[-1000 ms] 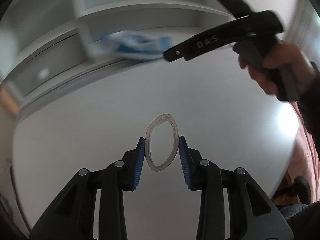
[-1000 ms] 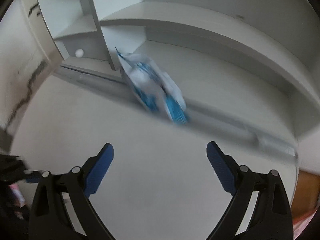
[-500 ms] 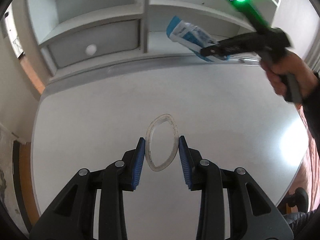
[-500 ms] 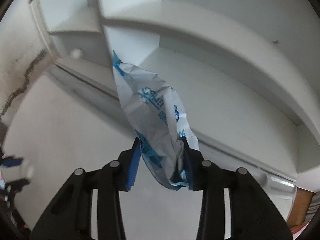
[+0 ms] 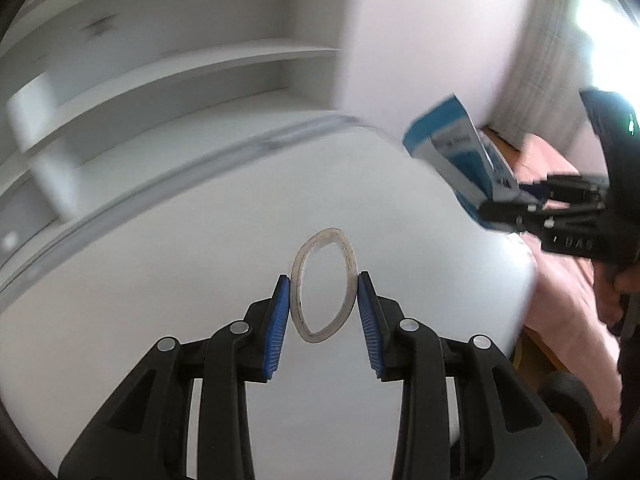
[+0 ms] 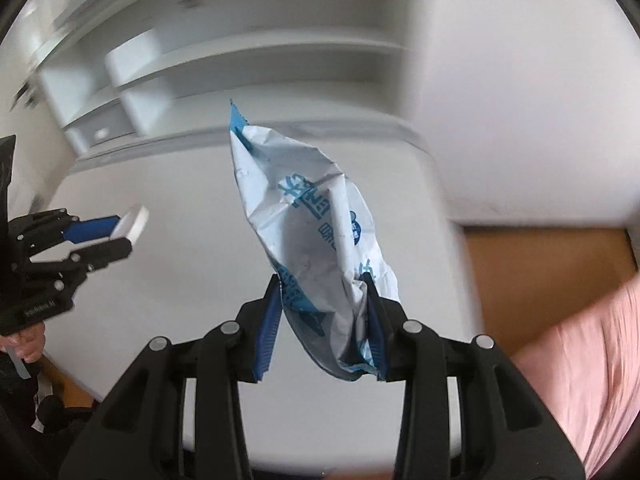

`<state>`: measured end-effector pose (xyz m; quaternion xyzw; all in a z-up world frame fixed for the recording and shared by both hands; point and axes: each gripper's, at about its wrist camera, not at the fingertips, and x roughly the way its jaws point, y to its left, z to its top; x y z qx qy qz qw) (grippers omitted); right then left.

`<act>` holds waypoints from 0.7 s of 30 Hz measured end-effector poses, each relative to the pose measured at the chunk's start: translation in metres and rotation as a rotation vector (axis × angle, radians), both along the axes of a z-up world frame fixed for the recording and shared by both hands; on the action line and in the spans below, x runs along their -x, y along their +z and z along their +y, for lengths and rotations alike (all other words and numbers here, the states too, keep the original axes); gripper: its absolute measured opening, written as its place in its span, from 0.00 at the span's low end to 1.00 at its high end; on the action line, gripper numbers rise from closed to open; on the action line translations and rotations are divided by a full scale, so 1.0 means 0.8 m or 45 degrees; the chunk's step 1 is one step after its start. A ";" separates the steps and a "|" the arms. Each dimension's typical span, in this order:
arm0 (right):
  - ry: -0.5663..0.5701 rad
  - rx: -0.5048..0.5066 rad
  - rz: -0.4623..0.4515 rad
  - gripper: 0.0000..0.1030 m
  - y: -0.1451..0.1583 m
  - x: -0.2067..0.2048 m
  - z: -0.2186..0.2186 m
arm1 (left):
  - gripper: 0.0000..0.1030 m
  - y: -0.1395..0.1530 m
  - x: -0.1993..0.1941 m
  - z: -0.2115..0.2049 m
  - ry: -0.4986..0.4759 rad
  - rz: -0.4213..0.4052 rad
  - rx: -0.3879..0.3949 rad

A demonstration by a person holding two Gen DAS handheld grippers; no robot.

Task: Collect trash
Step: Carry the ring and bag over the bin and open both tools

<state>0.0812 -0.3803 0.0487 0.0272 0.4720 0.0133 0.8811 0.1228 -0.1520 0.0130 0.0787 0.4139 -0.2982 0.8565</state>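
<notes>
My left gripper (image 5: 323, 308) is shut on a clear plastic ring (image 5: 324, 285), squeezed into an oval and held above the white desk (image 5: 200, 280). My right gripper (image 6: 323, 312) is shut on a crumpled blue-and-white wrapper (image 6: 308, 232) that stands up between the pads above the desk (image 6: 168, 280). In the left wrist view the right gripper (image 5: 520, 204) holds the wrapper (image 5: 460, 160) at the desk's right edge. In the right wrist view the left gripper (image 6: 120, 232) shows at the far left with the ring (image 6: 134, 220) edge-on.
White shelves (image 5: 180, 80) with a drawer knob (image 5: 10, 238) stand at the back of the desk. A white wall panel (image 5: 420, 40) rises at the right. A pink bedcover (image 6: 580, 360) and wooden floor (image 6: 540, 256) lie right of the desk.
Both grippers have swung right, away from the shelves. The right gripper carried the wrapper from the back of the desk out to its right edge. The left still holds the ring.
</notes>
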 end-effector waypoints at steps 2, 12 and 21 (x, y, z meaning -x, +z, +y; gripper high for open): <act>-0.133 -0.014 -0.001 0.38 -0.007 0.049 -0.051 | 0.32 0.001 0.019 -0.062 -0.104 -0.008 0.017; -0.784 -0.092 0.024 0.38 -0.075 0.293 -0.274 | 0.32 -0.019 0.140 -0.336 -0.668 0.068 0.099; -1.144 -0.277 0.175 0.38 -0.220 0.428 -0.366 | 0.32 -0.139 0.230 -0.496 -0.964 0.234 0.010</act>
